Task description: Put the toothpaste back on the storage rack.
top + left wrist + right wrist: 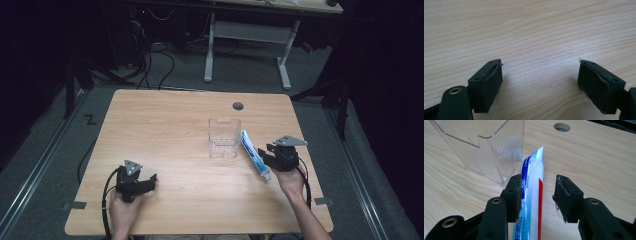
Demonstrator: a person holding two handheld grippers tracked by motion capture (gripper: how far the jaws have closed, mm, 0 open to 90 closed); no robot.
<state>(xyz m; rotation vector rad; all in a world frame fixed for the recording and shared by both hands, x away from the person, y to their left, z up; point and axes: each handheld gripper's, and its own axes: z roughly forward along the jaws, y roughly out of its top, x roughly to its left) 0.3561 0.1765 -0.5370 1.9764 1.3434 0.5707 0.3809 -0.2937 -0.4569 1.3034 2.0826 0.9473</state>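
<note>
A blue, white and red toothpaste tube [254, 152] lies slantwise on the wooden table [165, 125], just right of a clear plastic container [224, 137]. My right gripper [262, 156] straddles the tube near its cap end. In the right gripper view the tube [531, 195] runs between the jaws of that gripper [537, 192]: the left pad touches it, and a strip of bare wood shows before the right pad. The container [486, 147] stands just beyond. My left gripper [150, 181] rests low at the table's near left, its jaws wide apart over bare wood [540, 75].
A round cable hole [238, 106] sits in the tabletop behind the container. Black cables trail from both grippers off the near edge. Beyond the table stand a white desk frame [247, 35] and floor cables.
</note>
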